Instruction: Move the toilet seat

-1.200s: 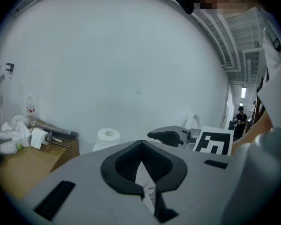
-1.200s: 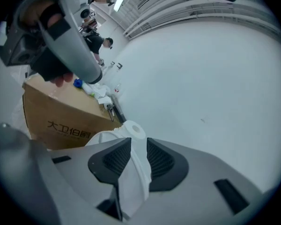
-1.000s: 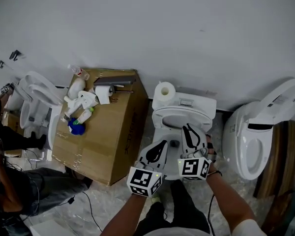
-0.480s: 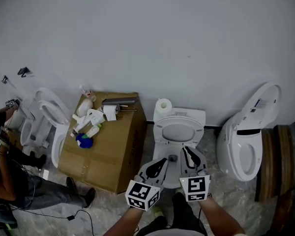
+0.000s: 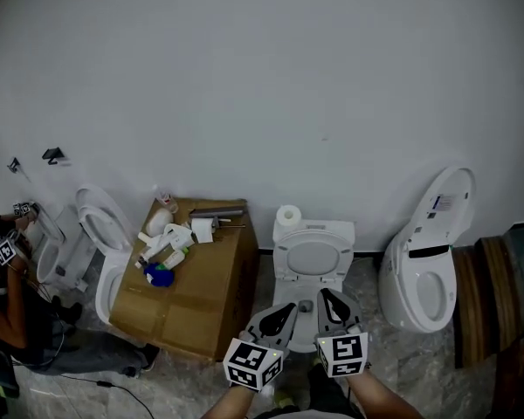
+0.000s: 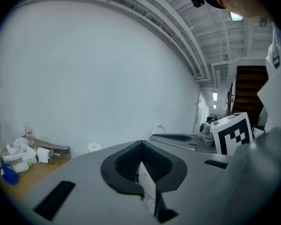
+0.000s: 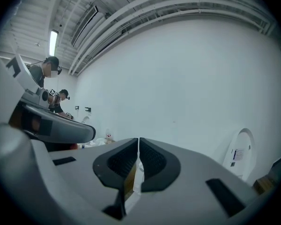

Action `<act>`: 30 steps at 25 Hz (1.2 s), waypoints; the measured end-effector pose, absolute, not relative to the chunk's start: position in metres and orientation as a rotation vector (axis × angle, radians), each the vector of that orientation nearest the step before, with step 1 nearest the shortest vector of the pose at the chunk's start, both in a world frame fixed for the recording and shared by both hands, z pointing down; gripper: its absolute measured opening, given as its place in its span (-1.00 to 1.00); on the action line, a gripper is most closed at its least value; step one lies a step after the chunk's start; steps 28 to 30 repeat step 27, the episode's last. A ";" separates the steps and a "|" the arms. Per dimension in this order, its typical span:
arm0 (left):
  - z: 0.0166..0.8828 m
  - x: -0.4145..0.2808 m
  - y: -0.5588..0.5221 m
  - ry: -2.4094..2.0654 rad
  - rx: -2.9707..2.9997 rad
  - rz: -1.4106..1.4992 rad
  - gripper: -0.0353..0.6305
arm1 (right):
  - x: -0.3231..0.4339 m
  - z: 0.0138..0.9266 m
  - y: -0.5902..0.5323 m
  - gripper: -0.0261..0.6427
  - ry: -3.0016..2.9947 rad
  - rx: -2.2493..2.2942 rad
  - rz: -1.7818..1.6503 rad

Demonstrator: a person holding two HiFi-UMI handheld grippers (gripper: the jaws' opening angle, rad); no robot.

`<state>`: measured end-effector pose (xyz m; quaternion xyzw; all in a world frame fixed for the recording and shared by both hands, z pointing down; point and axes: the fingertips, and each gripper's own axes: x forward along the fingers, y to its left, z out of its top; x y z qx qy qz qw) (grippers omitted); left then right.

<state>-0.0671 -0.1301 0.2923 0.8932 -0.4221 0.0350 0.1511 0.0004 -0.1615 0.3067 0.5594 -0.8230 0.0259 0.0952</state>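
The middle toilet (image 5: 299,314) stands against the wall, and its white seat and lid (image 5: 313,258) show as an oval just in front of the tank, seemingly tipped up toward it. Both grippers hover side by side over the bowl's front, apart from the seat. My left gripper (image 5: 290,307) (image 6: 141,143) is shut with nothing held. The jaws of my right gripper (image 5: 325,295) (image 7: 138,139) have just been closing; only a thin slit is left and nothing is between them.
A toilet-paper roll (image 5: 287,216) sits on the tank. Left of the toilet is a cardboard box (image 5: 201,308) with bottles and clutter on it. Another toilet with a raised lid (image 5: 424,260) stands right, wooden boards (image 5: 485,295) beyond it. A third toilet (image 5: 96,243) and a person (image 5: 9,304) are at the left.
Both grippers have drawn back and up from the toilet seat, which now lies farther off in the head view. The right jaws have narrowed to a slit.
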 end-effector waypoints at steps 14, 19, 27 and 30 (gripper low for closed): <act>0.248 -0.078 -0.108 -1.210 2.635 0.047 -0.87 | -0.014 0.265 -0.131 -0.88 -2.503 1.693 0.128; 0.244 -0.080 -0.104 -1.213 2.646 0.041 -0.87 | -0.017 0.260 -0.126 -0.88 -2.508 1.691 0.111; 0.238 -0.082 -0.105 -1.223 2.657 0.022 -0.87 | -0.017 0.252 -0.127 -0.88 -2.502 1.699 0.078; 0.238 -0.082 -0.105 -1.223 2.657 0.022 -0.87 | -0.017 0.252 -0.127 -0.88 -2.502 1.699 0.078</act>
